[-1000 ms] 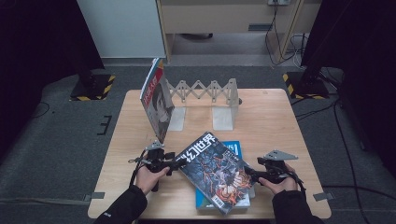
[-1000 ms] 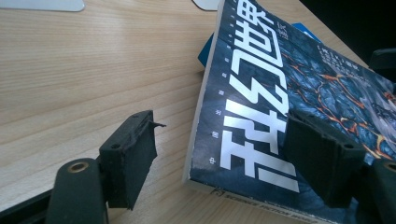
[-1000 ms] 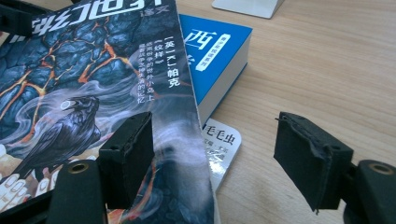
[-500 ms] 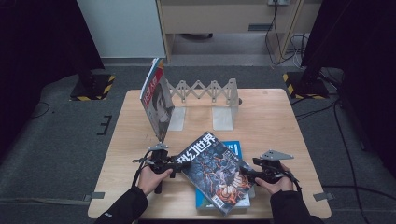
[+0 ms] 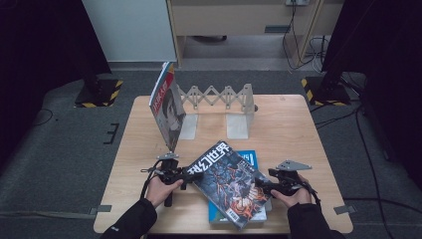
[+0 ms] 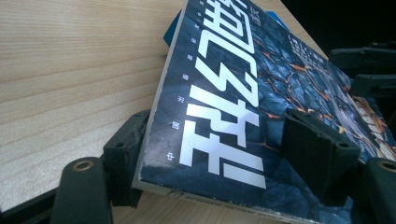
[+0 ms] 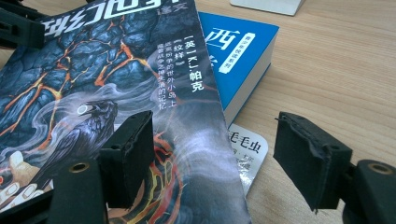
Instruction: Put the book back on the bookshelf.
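Both tongs, left [image 5: 190,175] and right [image 5: 260,185], flank the dark magazine's [image 5: 229,181] opposite edges.

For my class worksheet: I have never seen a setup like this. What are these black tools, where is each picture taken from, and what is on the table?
A person sits at a wooden table holding a hand-held clamp with two black jaws in each hand. The high view looks down from above. The two gripper views come from small cameras riding on the clamps.

A dark magazine lies across a blue book. Farther back, a folding rack props another magazine upright.

The left gripper has just been closing its jaws, with the dark magazine's corner between them. The right gripper is open astride the opposite edge. Nothing looks firmly clamped yet.
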Action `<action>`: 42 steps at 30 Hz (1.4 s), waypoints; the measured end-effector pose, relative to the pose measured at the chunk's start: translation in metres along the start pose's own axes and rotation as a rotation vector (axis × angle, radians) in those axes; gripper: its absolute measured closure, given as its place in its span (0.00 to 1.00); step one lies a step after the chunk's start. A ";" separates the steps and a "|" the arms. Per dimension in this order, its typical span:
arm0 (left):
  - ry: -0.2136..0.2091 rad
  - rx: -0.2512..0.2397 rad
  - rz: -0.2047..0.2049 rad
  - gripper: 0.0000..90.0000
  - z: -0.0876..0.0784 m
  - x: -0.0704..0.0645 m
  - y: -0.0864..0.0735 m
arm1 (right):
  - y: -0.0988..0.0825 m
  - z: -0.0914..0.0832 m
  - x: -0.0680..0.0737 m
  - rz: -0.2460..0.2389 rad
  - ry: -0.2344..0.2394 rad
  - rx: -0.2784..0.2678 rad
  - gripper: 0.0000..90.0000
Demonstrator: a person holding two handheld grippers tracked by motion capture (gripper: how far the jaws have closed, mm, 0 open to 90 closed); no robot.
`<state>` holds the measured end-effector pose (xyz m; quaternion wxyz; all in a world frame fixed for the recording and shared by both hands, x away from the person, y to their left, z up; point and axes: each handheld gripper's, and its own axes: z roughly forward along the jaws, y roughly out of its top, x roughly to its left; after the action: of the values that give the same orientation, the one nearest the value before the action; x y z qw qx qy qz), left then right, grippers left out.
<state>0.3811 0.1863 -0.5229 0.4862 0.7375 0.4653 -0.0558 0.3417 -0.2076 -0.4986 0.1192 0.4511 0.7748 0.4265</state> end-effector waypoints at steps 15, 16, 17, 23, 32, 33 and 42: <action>0.006 0.058 0.012 0.39 -0.014 -0.006 -0.003 | 0.000 0.000 0.000 -0.021 -0.014 -0.006 0.33; 0.008 0.059 0.016 0.39 -0.013 -0.007 -0.002 | 0.000 0.000 0.000 -0.015 -0.013 -0.006 0.33; 0.008 0.051 0.031 0.39 -0.012 -0.007 -0.002 | 0.000 0.000 0.000 -0.016 -0.013 -0.006 0.33; -0.051 0.055 -0.024 0.37 -0.006 0.001 -0.003 | 0.000 0.000 0.000 -0.016 -0.011 -0.008 0.33; -0.088 0.062 -0.053 0.46 -0.013 -0.002 0.000 | 0.000 0.001 0.000 -0.009 -0.008 -0.007 0.33; -0.096 0.055 -0.046 0.48 -0.017 -0.004 0.000 | 0.000 0.001 -0.001 -0.013 -0.009 -0.006 0.33; -0.191 -0.025 -0.087 0.52 -0.024 -0.019 0.010 | 0.000 0.001 -0.002 -0.010 -0.011 -0.013 0.33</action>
<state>0.3696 0.1915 -0.4936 0.5348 0.7019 0.4489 -0.1412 0.3429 -0.2083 -0.4998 0.1288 0.4489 0.7736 0.4284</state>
